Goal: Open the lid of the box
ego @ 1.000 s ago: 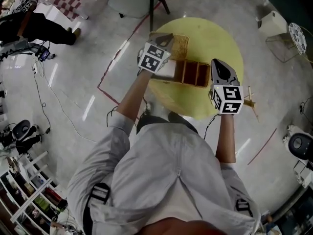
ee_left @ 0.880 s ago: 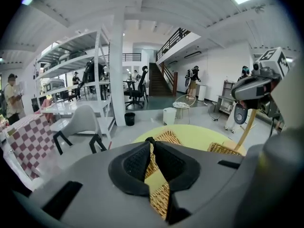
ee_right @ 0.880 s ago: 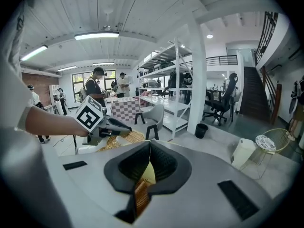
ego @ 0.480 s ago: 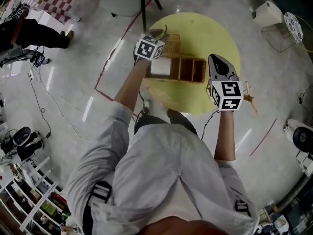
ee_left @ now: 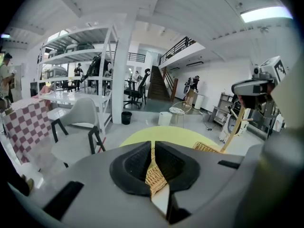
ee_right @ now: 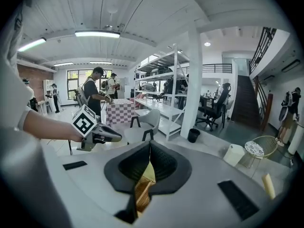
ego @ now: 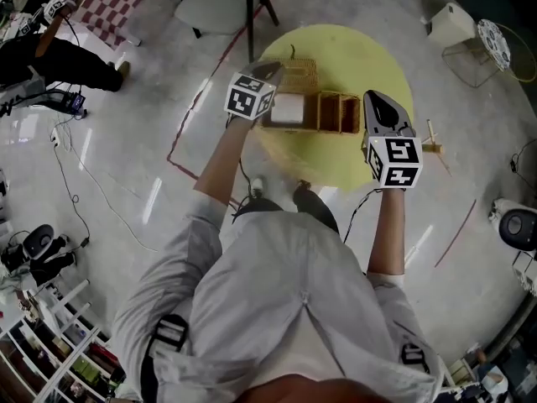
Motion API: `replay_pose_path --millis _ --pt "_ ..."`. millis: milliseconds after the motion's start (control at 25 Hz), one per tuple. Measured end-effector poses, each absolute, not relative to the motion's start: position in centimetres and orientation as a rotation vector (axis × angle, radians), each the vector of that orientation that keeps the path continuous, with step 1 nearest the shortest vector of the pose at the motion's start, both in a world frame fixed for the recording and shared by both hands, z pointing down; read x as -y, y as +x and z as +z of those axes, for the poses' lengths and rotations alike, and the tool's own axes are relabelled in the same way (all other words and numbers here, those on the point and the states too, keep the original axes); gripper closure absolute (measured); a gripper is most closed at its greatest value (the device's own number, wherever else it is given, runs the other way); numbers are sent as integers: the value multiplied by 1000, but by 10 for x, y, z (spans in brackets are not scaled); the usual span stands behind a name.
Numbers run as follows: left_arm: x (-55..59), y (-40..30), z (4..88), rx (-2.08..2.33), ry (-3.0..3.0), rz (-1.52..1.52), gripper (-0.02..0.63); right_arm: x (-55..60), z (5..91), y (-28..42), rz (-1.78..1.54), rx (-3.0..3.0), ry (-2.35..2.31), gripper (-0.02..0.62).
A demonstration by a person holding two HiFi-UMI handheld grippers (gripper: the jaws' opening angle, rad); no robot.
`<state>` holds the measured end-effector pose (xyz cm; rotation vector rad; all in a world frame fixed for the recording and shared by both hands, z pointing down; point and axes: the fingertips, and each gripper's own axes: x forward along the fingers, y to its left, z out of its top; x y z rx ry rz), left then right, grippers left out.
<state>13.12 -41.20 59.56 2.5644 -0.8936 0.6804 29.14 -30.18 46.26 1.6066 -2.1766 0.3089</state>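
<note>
A wooden box (ego: 329, 112) with open compartments stands on the round yellow table (ego: 352, 57). A white part (ego: 288, 107) sits at its left end. A wicker lid (ego: 304, 75) lies flat just behind that end. My left gripper (ego: 273, 71) hovers by the lid's left edge with its jaws closing to a thin slit. Wicker (ee_left: 154, 177) shows through that slit, and I see no pad pressing on it. At the box's right end my right gripper (ego: 378, 101) is shut and holds nothing. The left gripper (ee_right: 97, 133) appears in the right gripper view.
A grey chair (ego: 222, 2) stands behind the table on the left. Red tape (ego: 189, 112) marks the floor. A wooden stand (ego: 432, 147) is right of the table, with a white box (ego: 453, 23) and wire basket (ego: 482, 57) beyond. A person (ego: 59, 53) stands far left.
My left gripper has drawn back to the left, off the box's left end, uncovering the white part there. The right gripper has hardly moved.
</note>
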Motion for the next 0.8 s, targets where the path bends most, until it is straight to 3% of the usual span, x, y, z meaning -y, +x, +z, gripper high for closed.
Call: replay_pose_path --millis 800 --pt "307 22 438 868 2919 490 569 221 382 175 119 2135 1710 572"
